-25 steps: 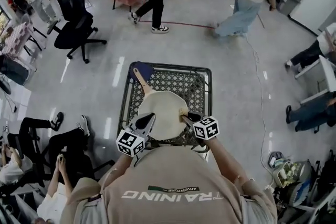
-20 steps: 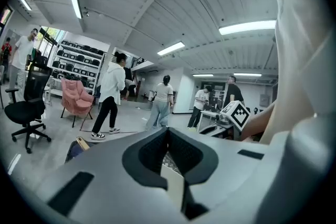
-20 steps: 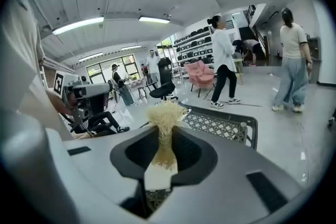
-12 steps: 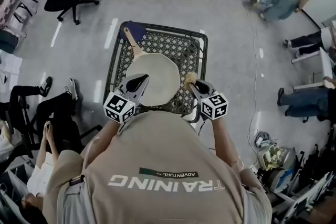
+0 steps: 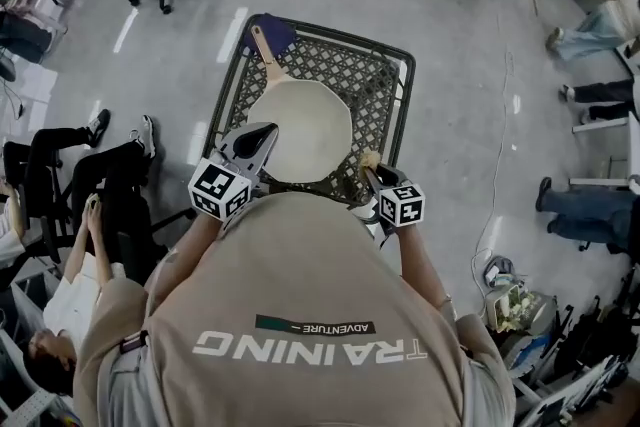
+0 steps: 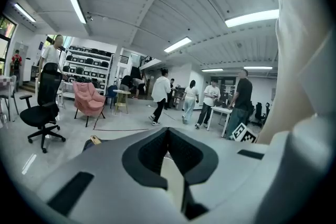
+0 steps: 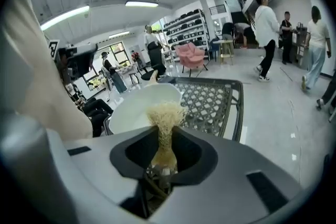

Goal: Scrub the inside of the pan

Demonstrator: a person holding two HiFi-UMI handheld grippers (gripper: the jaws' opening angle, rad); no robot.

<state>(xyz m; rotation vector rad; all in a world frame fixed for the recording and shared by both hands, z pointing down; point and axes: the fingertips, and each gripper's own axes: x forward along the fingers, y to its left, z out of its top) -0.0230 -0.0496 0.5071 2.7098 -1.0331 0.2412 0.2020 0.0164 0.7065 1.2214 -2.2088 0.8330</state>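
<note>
On the lattice table (image 5: 388, 85), the pale pan (image 5: 305, 130) lies flat, its wooden handle (image 5: 266, 50) pointing away from us. It looks stiff, smooth and probably slippery, so we steady it by the near rim, where our left gripper (image 5: 262, 133) is clamped. Our right gripper (image 5: 371, 175), near the rim, is closed on a straw brush (image 7: 165, 113).

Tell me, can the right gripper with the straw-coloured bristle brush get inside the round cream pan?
Probably yes. The right gripper holds the straw-coloured bristle brush just off the near right rim of the round cream pan, with nothing between. The left gripper clamps the near left rim, clear of that path.
</note>
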